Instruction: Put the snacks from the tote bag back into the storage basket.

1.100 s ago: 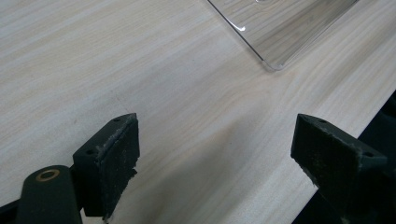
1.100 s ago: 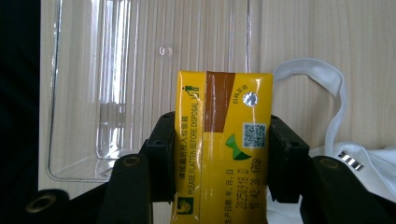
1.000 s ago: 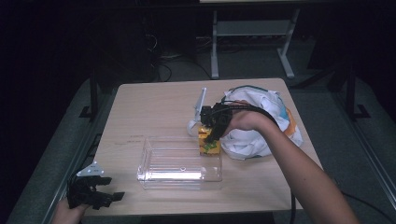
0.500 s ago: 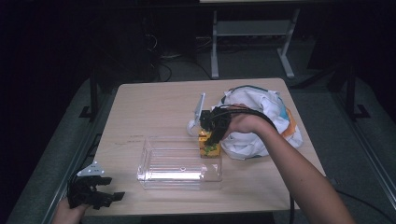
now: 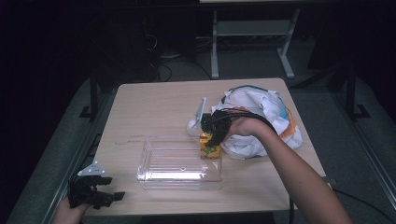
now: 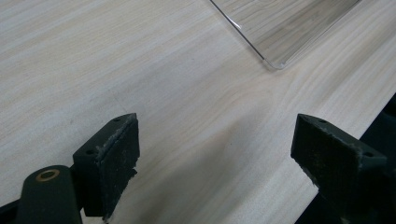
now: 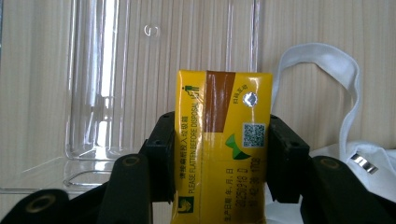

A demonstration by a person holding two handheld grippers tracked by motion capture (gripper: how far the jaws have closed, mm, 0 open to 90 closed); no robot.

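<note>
A yellow drink carton (image 7: 222, 140) with a brown stripe and a foil straw hole is clamped between the pads of my right gripper (image 7: 219, 154). In the high view the right gripper (image 5: 210, 140) holds the carton (image 5: 208, 148) at the right end of a clear plastic box (image 5: 180, 163), above its rim. My left gripper (image 5: 100, 196) rests at the table's front left corner. In its own view the left gripper (image 6: 215, 158) stands open over bare wood, with a corner of the clear box (image 6: 280, 32) ahead.
A white cloth bag (image 5: 261, 116) with orange and teal trim lies on the right half of the table (image 5: 149, 107); its strap (image 7: 322, 70) loops beside the carton. A small white object (image 5: 192, 127) sits behind the box.
The right hand with the carton has shifted slightly toward the clear box. The left gripper has stayed where it was.
</note>
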